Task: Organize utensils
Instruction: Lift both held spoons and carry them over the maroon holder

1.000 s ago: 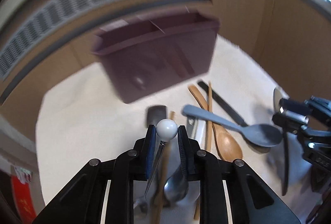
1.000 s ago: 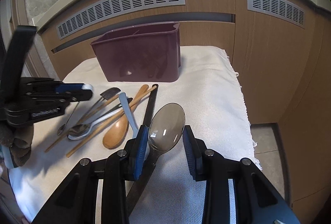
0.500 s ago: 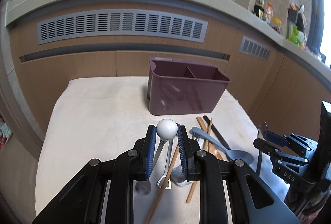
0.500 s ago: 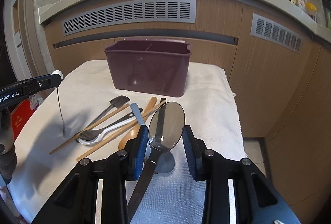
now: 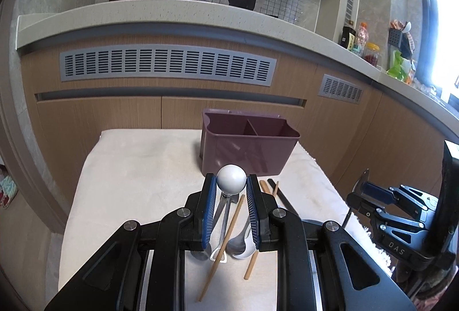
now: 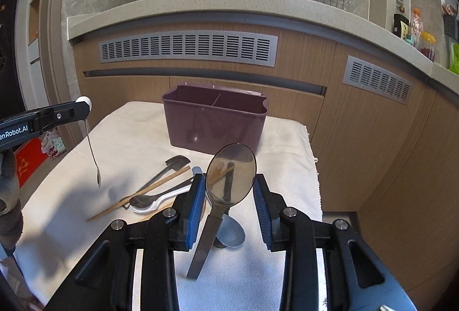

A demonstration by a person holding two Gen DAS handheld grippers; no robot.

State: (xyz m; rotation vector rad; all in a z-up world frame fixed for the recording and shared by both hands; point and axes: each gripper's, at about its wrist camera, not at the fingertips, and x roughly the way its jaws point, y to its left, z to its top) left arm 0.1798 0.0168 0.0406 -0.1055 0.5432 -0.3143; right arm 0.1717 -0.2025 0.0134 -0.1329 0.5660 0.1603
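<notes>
Now both jaws clamped, left gripper [image 5: 231, 206] on ball-topped stirrer [image 5: 231, 178], right gripper [image 6: 230, 202] on steel spoon [image 6: 231, 172], short of purple caddy [image 6: 215, 121]; thin grips, risk slipping or snagging divider.

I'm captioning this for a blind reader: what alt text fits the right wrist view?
The right gripper holds a metal spoon upright above a white cloth, facing a purple two-compartment caddy. More utensils lie on the cloth; at left, the left gripper dangles a small spoon.

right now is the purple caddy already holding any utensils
No, both compartments of the purple caddy look empty, and the utensils lie on the cloth or sit in the grippers.
</notes>
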